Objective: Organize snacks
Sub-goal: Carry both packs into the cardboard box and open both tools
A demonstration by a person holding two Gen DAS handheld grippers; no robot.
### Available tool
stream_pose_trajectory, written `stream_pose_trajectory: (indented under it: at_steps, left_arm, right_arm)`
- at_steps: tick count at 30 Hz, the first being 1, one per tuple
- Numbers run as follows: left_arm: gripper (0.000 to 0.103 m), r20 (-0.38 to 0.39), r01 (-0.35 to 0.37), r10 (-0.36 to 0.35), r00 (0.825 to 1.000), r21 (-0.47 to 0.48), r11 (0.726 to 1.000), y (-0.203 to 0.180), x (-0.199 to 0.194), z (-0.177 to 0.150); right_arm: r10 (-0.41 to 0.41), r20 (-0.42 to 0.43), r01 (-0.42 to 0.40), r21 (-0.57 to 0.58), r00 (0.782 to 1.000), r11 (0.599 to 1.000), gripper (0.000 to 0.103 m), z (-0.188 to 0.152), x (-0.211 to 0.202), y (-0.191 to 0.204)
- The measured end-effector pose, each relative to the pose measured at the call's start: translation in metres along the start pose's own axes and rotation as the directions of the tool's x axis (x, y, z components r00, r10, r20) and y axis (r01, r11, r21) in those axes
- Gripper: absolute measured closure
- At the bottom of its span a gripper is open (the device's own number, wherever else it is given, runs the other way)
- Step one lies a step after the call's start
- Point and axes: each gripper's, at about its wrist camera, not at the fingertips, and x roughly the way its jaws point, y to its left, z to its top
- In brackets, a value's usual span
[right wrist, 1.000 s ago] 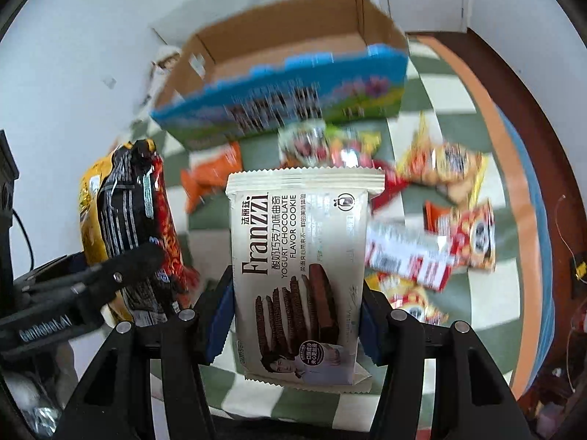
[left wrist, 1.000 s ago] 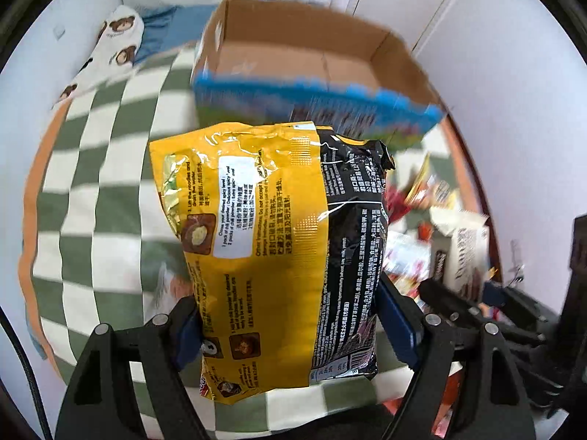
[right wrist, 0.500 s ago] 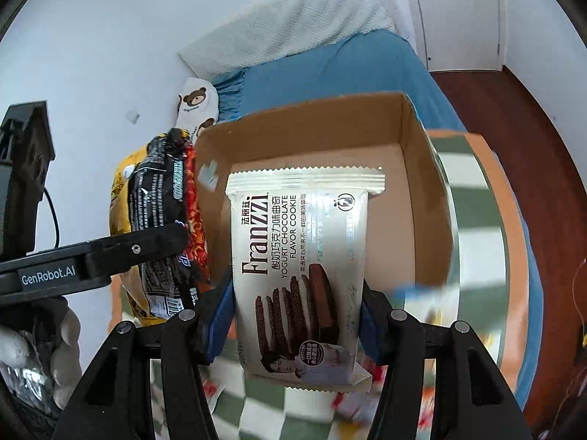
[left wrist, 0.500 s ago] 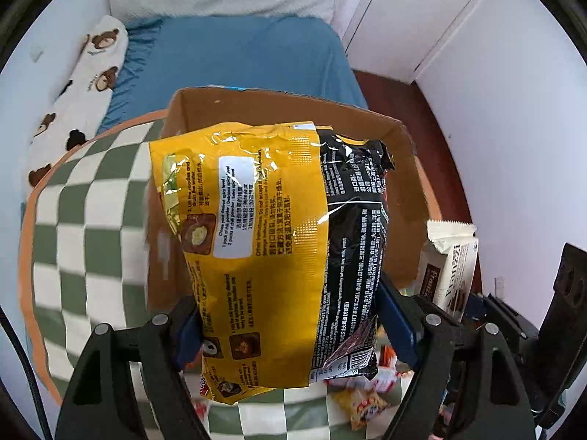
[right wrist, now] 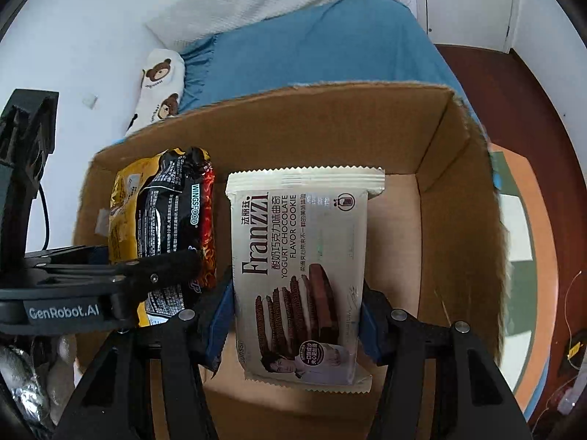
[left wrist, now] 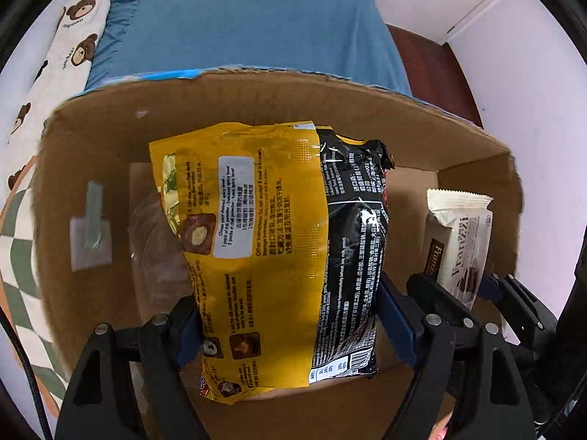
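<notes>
Two claws in view, both loaded, both hanging over the open cardboard box. Nearest in our left wrist view: left claw clamped on a pair of noodle packs, blue pads pressing both outer sides. The yellow noodle pack faces the camera, printed back up; the black noodle pack sits flush against its right side (looks like two packs pinched together, but we can't rule out that they're joined). Both stand upright between the fingers, tops toward the far box wall.

In our right wrist view, the right claw is clamped on the white Franzzi cookie pack, pads tight on its long edges, front label up, serrated seal pointing away. Just left of it the left claw shows side-on with its black and yellow packs, close beside the cookie pack but apart.

Behind the packs: brown box interior, a strip of tape stuck on the left inner wall, bare floor of the box below. All packs are inside the box outline but we can't tell whether any touches the bottom.

Outside the box: green-and-white checked cloth at left. Farther out, a bed with blue sheet, a bear-print pillow, then white wall and dark wood floor.
</notes>
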Motion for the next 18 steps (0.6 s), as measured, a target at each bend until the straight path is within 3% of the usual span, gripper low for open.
stream_pose_trajectory:
  at_steps: [3, 4, 6, 8, 13, 18]
  left_arm:
    - [0.022, -0.020, -0.016, 0.016, 1.000, 0.003, 1.000, 0.000, 0.009, 0.005]
    - [0.022, -0.021, -0.010, 0.010, 1.000, 0.005, 1.000, 0.001, 0.011, 0.006]
    - [0.018, -0.005, -0.013, 0.013, 1.000, 0.005, 1.000, -0.005, 0.009, 0.004]
    - [0.012, 0.014, -0.019, 0.019, 1.000, 0.007, 1.000, -0.004, 0.007, 0.004]
    - [0.012, 0.045, -0.019, 0.019, 0.999, -0.003, 1.000, 0.001, -0.004, -0.007]
    - [0.012, 0.131, -0.056, 0.056, 0.990, -0.004, 0.998, 0.005, -0.024, -0.029]
  right_arm:
    - [0.005, -0.038, -0.005, 0.003, 0.999, 1.000, 0.037, 0.006, 0.020, -0.004]
    - [0.000, -0.040, 0.000, 0.001, 0.999, 1.000, 0.022, 0.009, 0.026, -0.004]
    - [-0.015, -0.045, 0.015, -0.007, 0.999, 1.000, 0.009, 0.013, 0.032, -0.004]
    - [-0.016, -0.047, 0.015, -0.005, 0.999, 1.000, 0.009, 0.014, 0.036, -0.004]
    - [-0.039, -0.033, 0.039, -0.005, 0.999, 0.999, 0.009, 0.015, 0.037, -0.005]
    - [-0.072, 0.000, 0.072, -0.006, 0.997, 0.997, 0.009, 0.009, 0.010, 0.004]
